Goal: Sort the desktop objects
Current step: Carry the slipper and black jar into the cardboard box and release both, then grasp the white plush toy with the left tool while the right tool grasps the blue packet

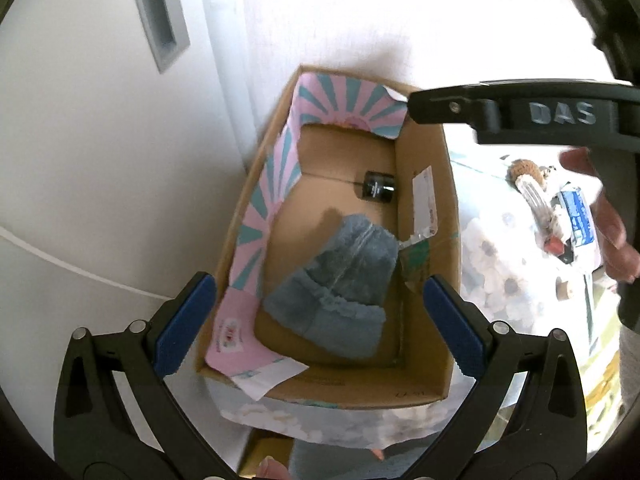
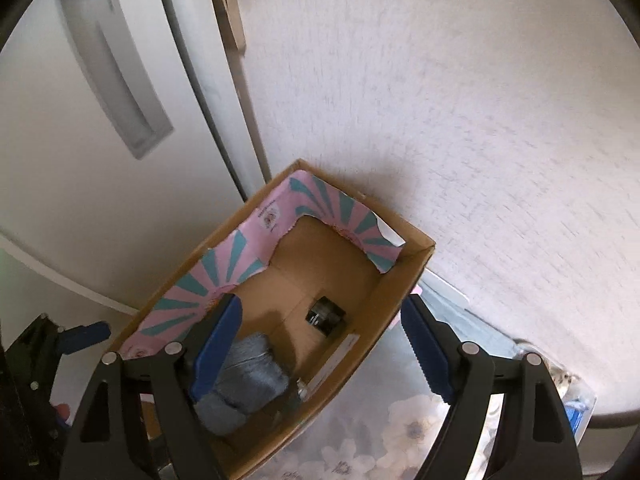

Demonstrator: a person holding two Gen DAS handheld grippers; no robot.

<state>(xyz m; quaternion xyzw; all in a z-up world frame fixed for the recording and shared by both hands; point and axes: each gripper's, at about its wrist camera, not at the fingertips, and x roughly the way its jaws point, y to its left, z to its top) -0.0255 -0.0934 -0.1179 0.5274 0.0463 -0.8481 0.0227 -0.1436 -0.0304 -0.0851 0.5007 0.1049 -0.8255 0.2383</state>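
Observation:
An open cardboard box (image 1: 424, 390) with a pink and teal striped lining stands on the table's left end by the wall. Inside lie a blue-grey fuzzy cloth (image 1: 340, 284) and a small black jar (image 1: 378, 188). My left gripper (image 1: 320, 320) is open and empty, above the box's near end. My right gripper (image 2: 324, 348) is open and empty above the box (image 2: 400, 280); the cloth (image 2: 248, 380) and jar (image 2: 326, 314) show below it. Its body (image 1: 520, 116) crosses the left wrist view's upper right.
A floral tablecloth (image 1: 492, 256) covers the table right of the box. On it lie a brown knitted toy (image 1: 526, 170), a clear tube, a blue and white packet (image 1: 578, 220) and small items. A white door (image 2: 80, 160) and wall stand behind.

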